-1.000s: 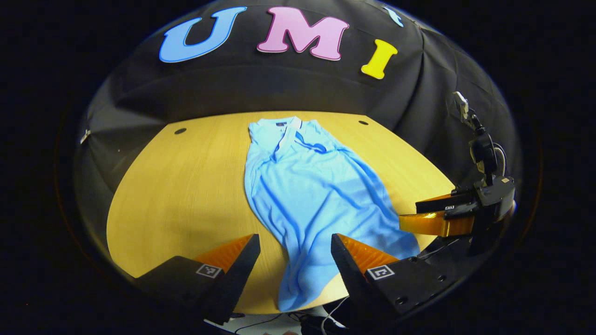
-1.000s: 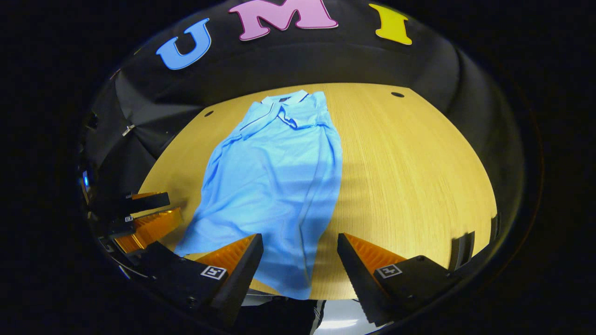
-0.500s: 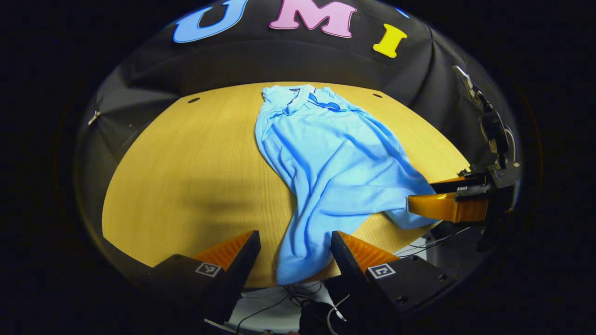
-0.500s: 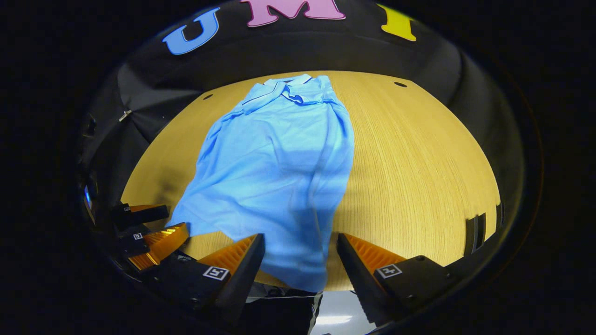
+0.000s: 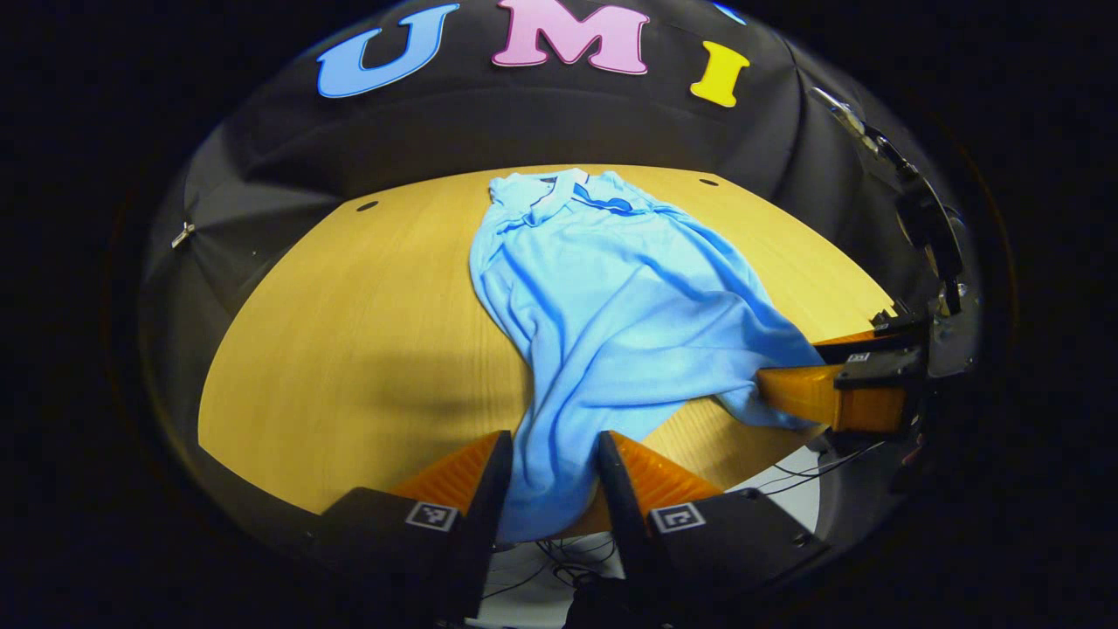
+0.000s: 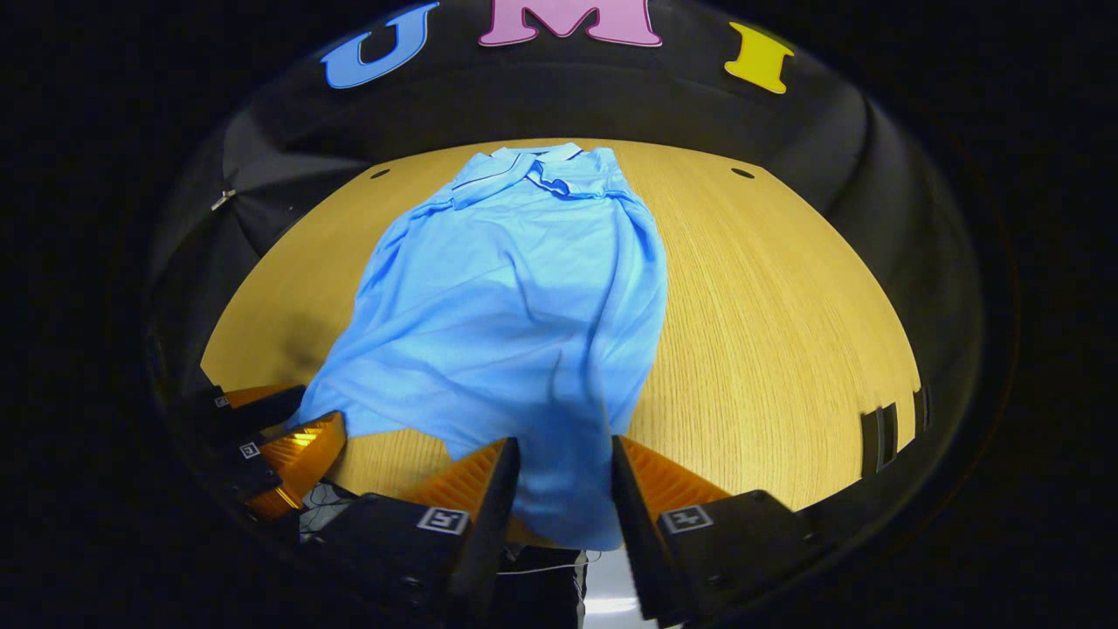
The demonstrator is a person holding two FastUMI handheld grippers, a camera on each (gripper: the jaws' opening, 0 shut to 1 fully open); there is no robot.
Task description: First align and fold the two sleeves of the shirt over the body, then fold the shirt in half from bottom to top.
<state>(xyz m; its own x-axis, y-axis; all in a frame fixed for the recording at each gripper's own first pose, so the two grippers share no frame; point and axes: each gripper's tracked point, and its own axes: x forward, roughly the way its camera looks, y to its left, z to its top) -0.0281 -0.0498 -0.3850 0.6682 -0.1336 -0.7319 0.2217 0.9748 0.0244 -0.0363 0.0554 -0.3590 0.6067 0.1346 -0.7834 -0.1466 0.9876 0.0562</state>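
On table (image 5: 349, 332), shirt (image 5: 611, 297) lengthwise, collar toward wall, hem nearest.

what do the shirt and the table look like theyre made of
Shirt: soft, thin knit cloth, matte; it drapes and wrinkles, though the fibre can't be told. Table: wood or wood-look laminate, smooth, with fine straight grain lines; which one is unclear.

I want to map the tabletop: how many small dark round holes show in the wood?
2. Both lie near the table's far edge: one hole left of the shirt's collar, the other hole right of it. The shirt may hide more.
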